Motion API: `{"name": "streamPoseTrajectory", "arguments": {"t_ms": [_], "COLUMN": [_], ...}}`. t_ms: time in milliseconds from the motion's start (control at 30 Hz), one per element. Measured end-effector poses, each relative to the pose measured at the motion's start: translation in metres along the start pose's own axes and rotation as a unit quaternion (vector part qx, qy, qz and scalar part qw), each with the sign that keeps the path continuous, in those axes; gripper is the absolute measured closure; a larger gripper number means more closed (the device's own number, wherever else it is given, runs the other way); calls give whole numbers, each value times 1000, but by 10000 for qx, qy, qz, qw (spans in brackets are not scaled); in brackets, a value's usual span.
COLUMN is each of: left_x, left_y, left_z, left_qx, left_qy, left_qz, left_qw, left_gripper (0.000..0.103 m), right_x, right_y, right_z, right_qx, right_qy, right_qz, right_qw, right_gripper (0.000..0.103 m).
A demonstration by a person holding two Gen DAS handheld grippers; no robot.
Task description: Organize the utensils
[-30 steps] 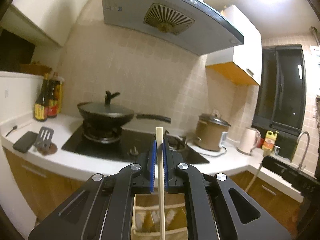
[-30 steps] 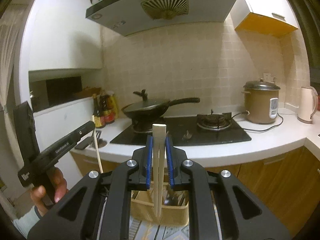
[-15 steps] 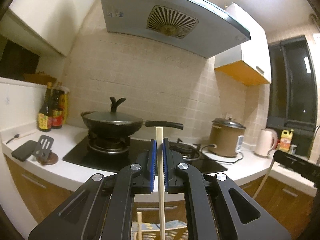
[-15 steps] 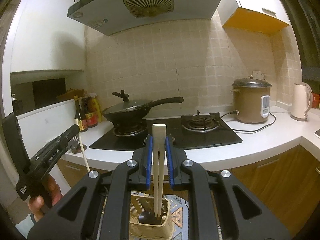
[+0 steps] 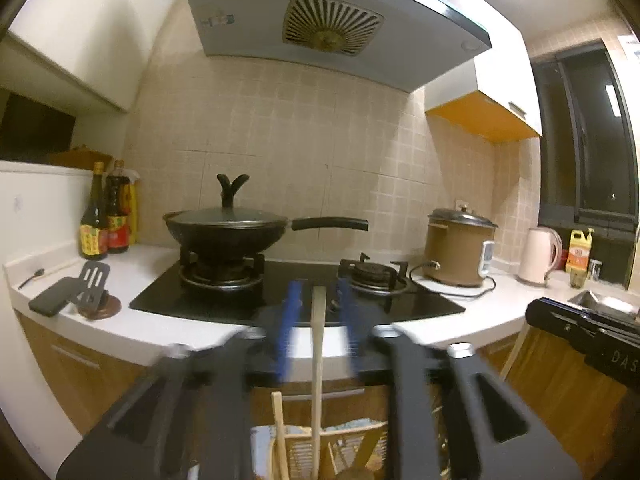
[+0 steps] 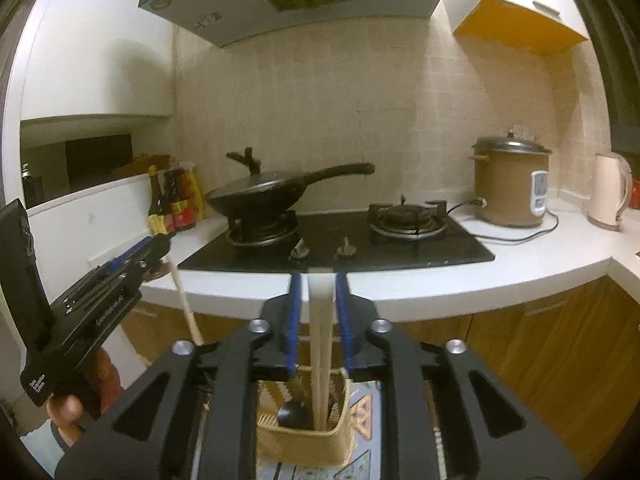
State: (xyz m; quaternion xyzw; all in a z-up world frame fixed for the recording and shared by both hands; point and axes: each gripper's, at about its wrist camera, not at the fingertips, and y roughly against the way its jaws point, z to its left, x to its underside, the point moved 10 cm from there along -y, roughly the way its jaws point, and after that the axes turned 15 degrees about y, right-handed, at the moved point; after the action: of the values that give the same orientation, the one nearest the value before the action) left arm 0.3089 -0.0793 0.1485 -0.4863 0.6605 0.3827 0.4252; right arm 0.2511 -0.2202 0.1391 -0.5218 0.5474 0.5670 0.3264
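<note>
With both sets of fingers spread, my left gripper [image 5: 319, 322] and right gripper [image 6: 319, 312] drop chopsticks [image 6: 320, 344] above the basket [image 6: 304, 436]; next I lift clear.

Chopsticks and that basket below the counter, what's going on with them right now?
A person holds a gripper in each hand above a woven utensil basket. The left gripper is open, with one chopstick standing loose between its fingers, its lower end at the basket. The right gripper is open too, and a pair of chopsticks stands between its fingers, lower ends inside the basket beside a dark spoon. The wok sits untouched on the stove.
</note>
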Motion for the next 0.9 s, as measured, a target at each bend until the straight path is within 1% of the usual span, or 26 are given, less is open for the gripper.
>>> {"name": "streamPoseTrajectory", "arguments": {"t_ms": [33, 67, 100, 233, 300, 400, 500, 600, 733, 767, 800, 900], "left_x": [0, -1, -1, -9, -13, -18, -18, -11, 6, 9, 13, 22], "left_y": [6, 9, 14, 40, 54, 80, 104, 125, 151, 155, 162, 177], "left_z": [0, 0, -1, 1, 2, 4, 8, 16, 28, 32, 36, 46], "left_qx": [-1, 21, 76, 138, 186, 230, 198, 114, -54, -111, -168, -258], "left_qy": [-37, -43, -38, -17, 24, 90, 99, 128, 83, 72, 62, 108], "left_qz": [-15, -3, 30, 57, 97, 105, 182, 294, 430, 429, 422, 437], "left_qw": [10000, 10000, 10000, 9999, 9998, 9996, 9996, 9994, 9990, 9990, 9989, 9987], "left_gripper": [63, 60, 57, 54, 47, 41, 37, 28, 26, 23, 20, 16], "right_x": [1, 1, 1, 1, 3, 7, 16, 29, 44, 47, 52, 65], "right_y": [3, 6, 10, 32, 45, 63, 78, 93, 111, 113, 117, 122], "right_z": [1, 3, 3, 9, 10, 15, 26, 39, 45, 46, 46, 47], "right_qx": [-17, -55, -63, -63, -32, -29, -63, -139, -227, -240, -257, -269], "right_qy": [-6, -26, -40, -51, -72, -44, 14, -6, -197, -240, -311, -444], "right_qz": [20, 16, -9, -6, -28, -29, 26, 76, 45, 44, 46, 90], "right_qw": [10000, 10000, 10000, 10000, 10000, 10000, 10000, 9999, 9995, 9994, 9992, 9986], "right_gripper": [67, 44, 39, 39, 39, 39, 39, 38, 31, 30, 29, 29]}}
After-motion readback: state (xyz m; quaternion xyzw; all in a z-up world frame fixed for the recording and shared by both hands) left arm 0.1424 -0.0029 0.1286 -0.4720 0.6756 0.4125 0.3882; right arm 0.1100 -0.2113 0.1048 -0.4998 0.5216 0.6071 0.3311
